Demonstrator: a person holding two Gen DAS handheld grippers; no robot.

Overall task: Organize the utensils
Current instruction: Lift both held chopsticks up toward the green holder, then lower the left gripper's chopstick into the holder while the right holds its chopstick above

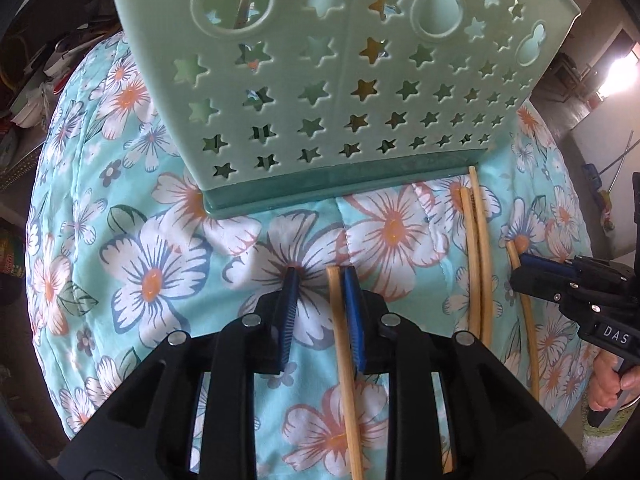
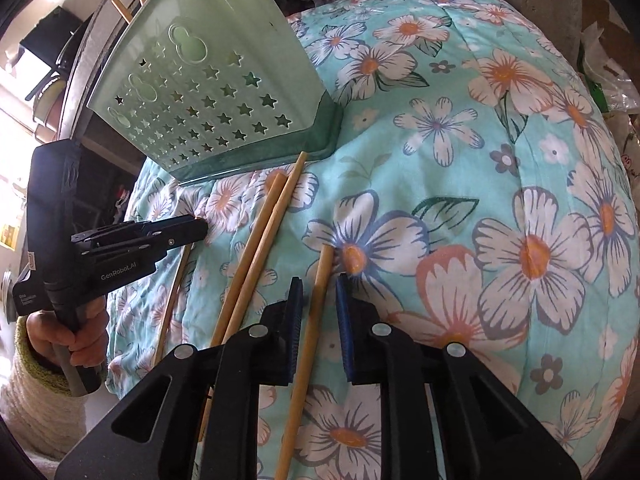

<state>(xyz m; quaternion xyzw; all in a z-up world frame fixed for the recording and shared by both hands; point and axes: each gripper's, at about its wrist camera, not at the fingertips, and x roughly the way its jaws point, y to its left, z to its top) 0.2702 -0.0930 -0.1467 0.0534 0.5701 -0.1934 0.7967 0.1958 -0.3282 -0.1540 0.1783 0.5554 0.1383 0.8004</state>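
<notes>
We've got each claw, left claw [image 1: 316,276] and right claw [image 2: 318,286], narrow astride a light, stiff, slippery chopstick [image 1: 340,340]; grip mid-shaft, holder [image 1: 340,80] at 12 o'clock.

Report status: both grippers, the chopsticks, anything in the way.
Left gripper open astride one chopstick. Right gripper open astride another chopstick. Two more chopsticks loose on floral cloth. Green holder ahead, nothing blocking.

Flowered turquoise cloth [image 1: 152,280], dim clutter [image 1: 36,92] behind
</notes>
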